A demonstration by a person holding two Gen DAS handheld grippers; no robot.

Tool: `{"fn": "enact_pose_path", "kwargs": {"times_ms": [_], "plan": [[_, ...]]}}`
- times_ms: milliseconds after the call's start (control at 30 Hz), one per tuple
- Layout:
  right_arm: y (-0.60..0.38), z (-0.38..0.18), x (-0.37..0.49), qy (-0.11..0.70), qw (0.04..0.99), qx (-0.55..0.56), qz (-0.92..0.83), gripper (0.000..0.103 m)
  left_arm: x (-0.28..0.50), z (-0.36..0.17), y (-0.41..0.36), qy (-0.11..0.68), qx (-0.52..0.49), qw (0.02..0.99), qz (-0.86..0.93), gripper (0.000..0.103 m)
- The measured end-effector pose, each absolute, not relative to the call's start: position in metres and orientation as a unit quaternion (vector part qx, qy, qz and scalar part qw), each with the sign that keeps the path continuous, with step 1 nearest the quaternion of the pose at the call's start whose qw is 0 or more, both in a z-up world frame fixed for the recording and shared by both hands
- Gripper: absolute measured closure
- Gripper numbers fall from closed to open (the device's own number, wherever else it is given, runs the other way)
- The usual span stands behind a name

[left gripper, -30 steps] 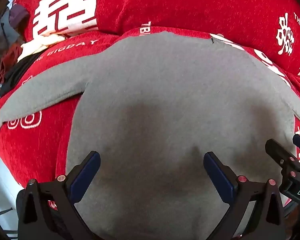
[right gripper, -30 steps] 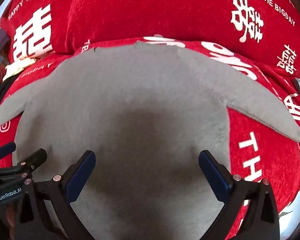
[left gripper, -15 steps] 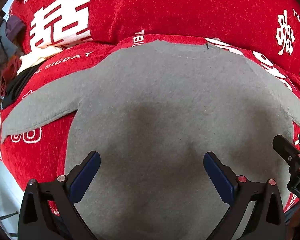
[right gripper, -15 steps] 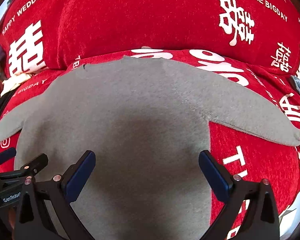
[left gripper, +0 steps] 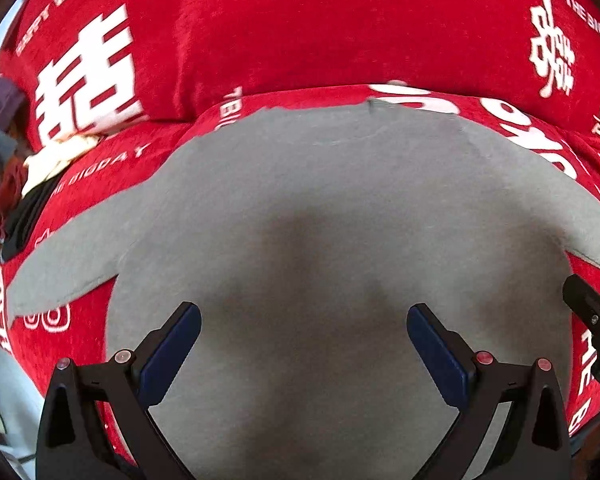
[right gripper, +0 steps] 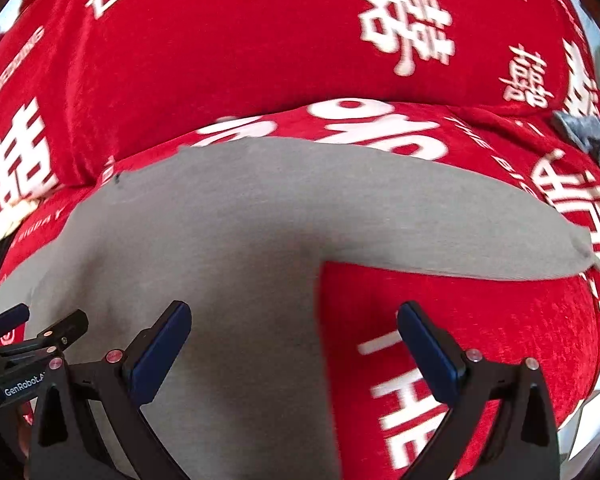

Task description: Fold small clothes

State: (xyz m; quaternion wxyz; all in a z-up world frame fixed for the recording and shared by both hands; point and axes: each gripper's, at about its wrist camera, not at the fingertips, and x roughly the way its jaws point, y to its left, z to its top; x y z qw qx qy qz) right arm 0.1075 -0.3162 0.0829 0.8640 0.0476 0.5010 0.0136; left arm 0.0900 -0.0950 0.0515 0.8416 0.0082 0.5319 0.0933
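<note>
A grey short-sleeved shirt lies spread flat on a red sofa seat, its sleeves out to both sides; it also shows in the right wrist view. My left gripper is open and empty above the shirt's lower middle. My right gripper is open and empty over the shirt's right side edge, its right finger above the bare seat. The right sleeve reaches out to the right. Each gripper shows at the edge of the other's view.
The sofa's red backrest with white lettering rises just behind the shirt. A heap of other clothes lies at the seat's far left. A blue-grey cloth lies at the far right.
Both grippers have drawn back toward the shirt's lower edge. The right one has also shifted right, so its right finger now hangs over the bare seat. Both stayed open.
</note>
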Motion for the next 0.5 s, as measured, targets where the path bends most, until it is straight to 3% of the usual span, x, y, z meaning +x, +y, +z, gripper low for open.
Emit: {"fn": "enact_pose_path", "kwargs": {"times_ms": [500], "plan": [[-0.495,0.053,0.095,0.483,0.856,0.139,-0.124,0.001,0.148,0.039,-0.205,0.543,0.063,0.836,0.039,0.000]]}}
